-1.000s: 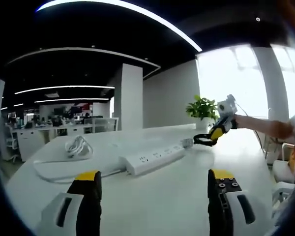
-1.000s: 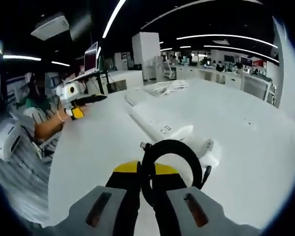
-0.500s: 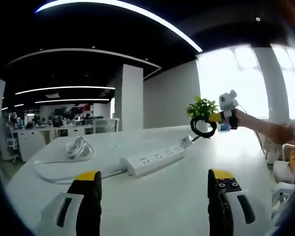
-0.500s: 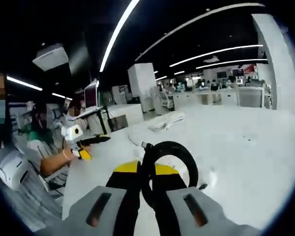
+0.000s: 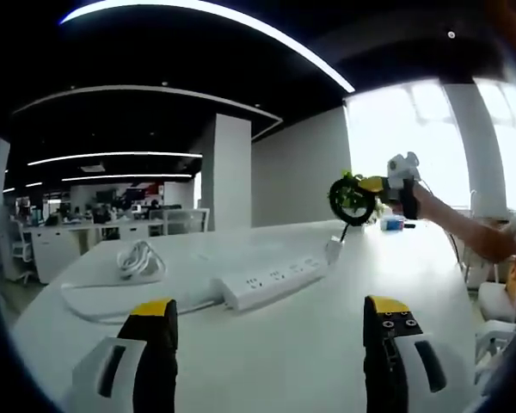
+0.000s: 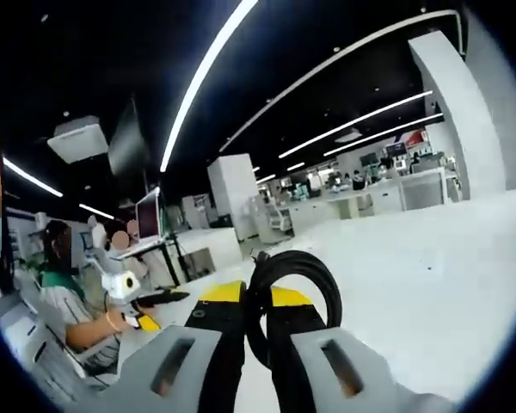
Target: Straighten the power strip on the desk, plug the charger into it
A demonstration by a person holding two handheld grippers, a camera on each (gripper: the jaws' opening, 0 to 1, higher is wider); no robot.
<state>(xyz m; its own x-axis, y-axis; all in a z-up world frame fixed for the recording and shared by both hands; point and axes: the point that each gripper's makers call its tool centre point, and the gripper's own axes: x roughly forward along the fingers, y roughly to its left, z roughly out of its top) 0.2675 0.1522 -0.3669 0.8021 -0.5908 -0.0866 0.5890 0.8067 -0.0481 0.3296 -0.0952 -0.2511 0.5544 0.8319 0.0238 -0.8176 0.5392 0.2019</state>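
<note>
Fingers of the right gripper [image 6: 256, 323] are clamped on a black cable coil [image 6: 292, 301], which stands up as a ring between them. Seen from the left gripper view, that gripper [image 5: 361, 191] holds the coil [image 5: 351, 196] up in the air, above the far end of the strip [image 5: 271, 279]. A thin lead hangs down from the coil to a small white charger [image 5: 334, 250], which dangles just beside that end of the strip, close to the desk [image 5: 310, 344]. Holding the coil high probably lets the charger swing free so it can be turned toward a socket.

The left gripper [image 5: 267, 344] hovers low, near the side of the strip, with its fingers [image 5: 155, 340] wide apart and nothing between them. It looks ready to hold the strip down.

The strip lies slanted on the desk. Its white cord [image 5: 138, 258] runs away from it into a loose bundle. The charger is not plugged in yet.
</note>
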